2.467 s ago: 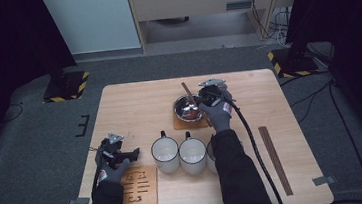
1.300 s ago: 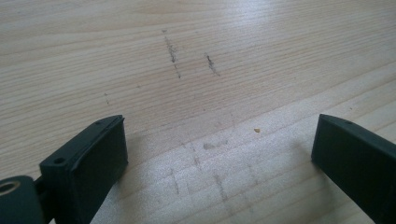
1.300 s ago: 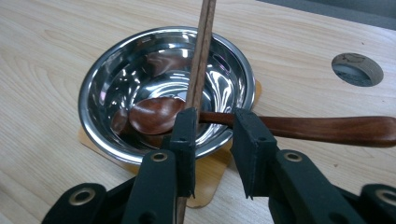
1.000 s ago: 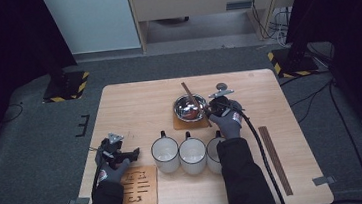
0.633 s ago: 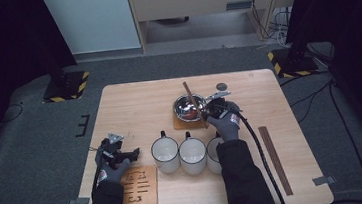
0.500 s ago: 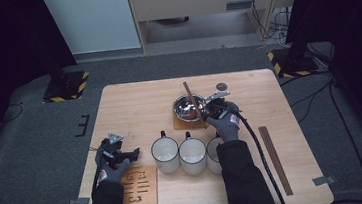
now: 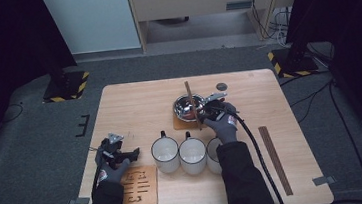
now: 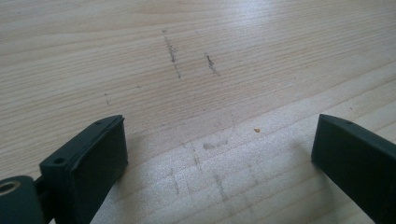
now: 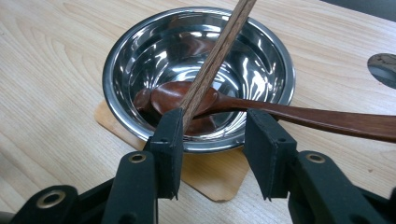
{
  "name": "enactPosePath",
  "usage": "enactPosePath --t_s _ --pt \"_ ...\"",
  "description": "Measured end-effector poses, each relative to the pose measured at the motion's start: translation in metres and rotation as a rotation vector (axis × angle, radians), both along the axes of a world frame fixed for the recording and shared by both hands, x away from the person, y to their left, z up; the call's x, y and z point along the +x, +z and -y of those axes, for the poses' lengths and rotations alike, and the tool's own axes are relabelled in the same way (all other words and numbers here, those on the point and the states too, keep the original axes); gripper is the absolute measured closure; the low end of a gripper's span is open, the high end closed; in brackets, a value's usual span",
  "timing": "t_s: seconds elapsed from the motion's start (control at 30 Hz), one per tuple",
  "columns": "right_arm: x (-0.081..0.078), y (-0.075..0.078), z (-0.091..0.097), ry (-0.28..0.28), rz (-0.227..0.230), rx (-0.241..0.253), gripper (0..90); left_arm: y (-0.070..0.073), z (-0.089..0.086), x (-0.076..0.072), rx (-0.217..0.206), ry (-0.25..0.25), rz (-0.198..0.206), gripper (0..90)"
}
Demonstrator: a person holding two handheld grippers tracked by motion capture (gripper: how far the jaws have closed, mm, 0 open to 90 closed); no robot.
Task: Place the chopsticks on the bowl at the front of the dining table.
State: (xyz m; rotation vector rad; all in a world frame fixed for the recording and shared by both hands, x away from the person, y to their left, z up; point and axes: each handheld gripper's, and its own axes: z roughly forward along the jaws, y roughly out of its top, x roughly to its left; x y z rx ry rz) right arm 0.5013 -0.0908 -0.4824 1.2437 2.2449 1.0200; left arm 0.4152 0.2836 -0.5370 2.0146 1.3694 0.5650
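While the right claw (image 9: 212, 154) sits low in the middle of the right gripper view, its jaws have just been opening and now stand partly apart, the left pad against a wooden stick (image 9: 219, 51) and the right pad clear of it, so nothing is clamped. That stick leans across the steel bowl (image 9: 140, 51), which fills the upper centre of that view on a thin wooden mat (image 9: 212, 179). A dark wooden spoon (image 9: 187, 95) lies in the bowl with its handle running off to the right edge. From above, the bowl (image 7: 185, 103) sits right of centre on the surface (image 7: 134, 106), behind three white mugs (image 7: 165, 152). At lower left, the left claw (image 7: 126, 152) rests wide open and empty over bare wood
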Motion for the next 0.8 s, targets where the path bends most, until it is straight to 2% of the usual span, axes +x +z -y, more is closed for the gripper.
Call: enactPosePath --t_s 0.8 --pt "-0.0003 -0.0016 -0.0050 0.040 -0.003 -0.014 48.4 0.0000 0.0000 0.0000 0.000 0.000 0.000 2.4"
